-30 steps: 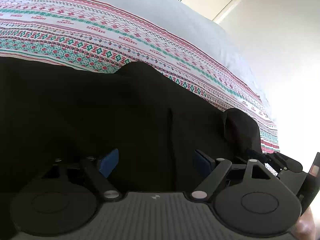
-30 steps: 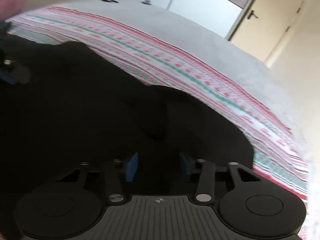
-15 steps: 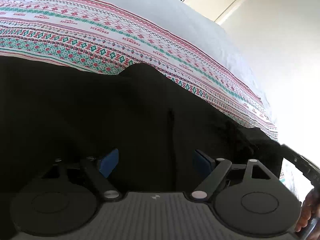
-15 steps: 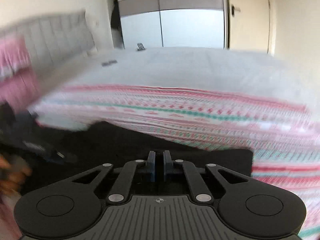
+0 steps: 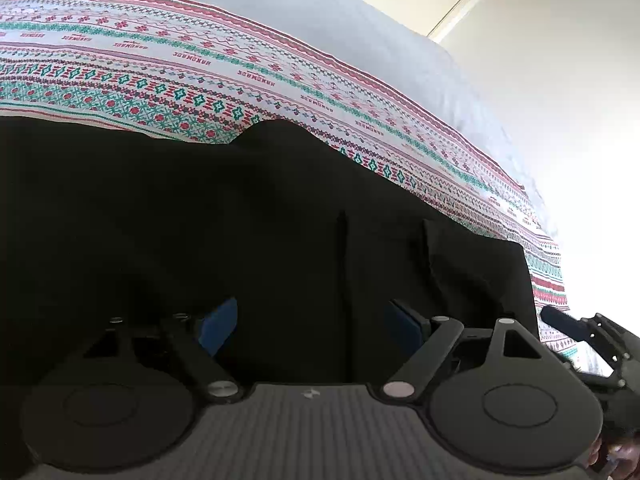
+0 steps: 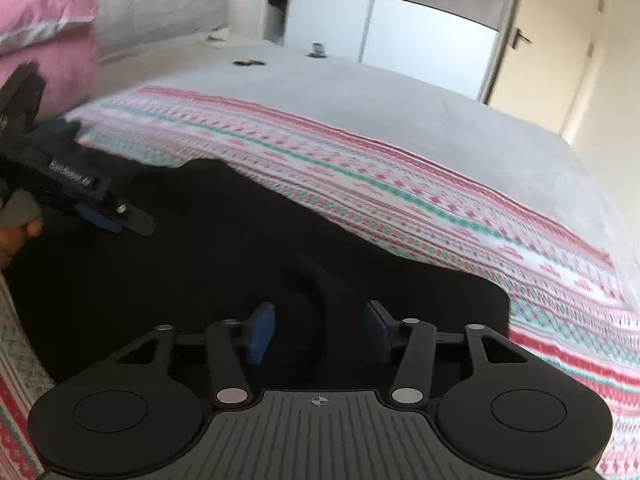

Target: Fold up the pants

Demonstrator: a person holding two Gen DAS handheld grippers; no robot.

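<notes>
Half a second ago your right gripper [image 6: 318, 330] had its blue pads pinched together above the cloth; now its fingers stand wide apart low over the black pants [image 6: 248, 264], with nothing between them. The bunched lump of fabric at the right side of the left wrist view a second ago now lies as a flat, square-cornered panel.

The pants fill the lower half of both views, spread dark and mostly flat on the patterned blanket [image 5: 168, 92]. In the left wrist view a vertical seam [image 5: 341, 264] runs through the middle of the cloth, and a folded flap [image 5: 476, 268] with a straight right edge lies at the right of centre. The upper edge of the pants rises to a small hump near the middle of the frame.

Your left gripper [image 5: 310, 322] also has its fingers spread wide, blue pads well apart over the cloth and gripping nothing; whether the pads touch the fabric cannot be told. It shows again at the left edge of the right wrist view, over the pants' far corner.

Beyond the blanket's red, green and white bands lies a plain grey bedspread [image 6: 360, 96]. A pink pillow [image 6: 52, 28] sits at the upper left of the right wrist view, a white wardrobe [image 6: 400, 28] at the top centre, and a door [image 6: 560, 60] at the upper right.
</notes>
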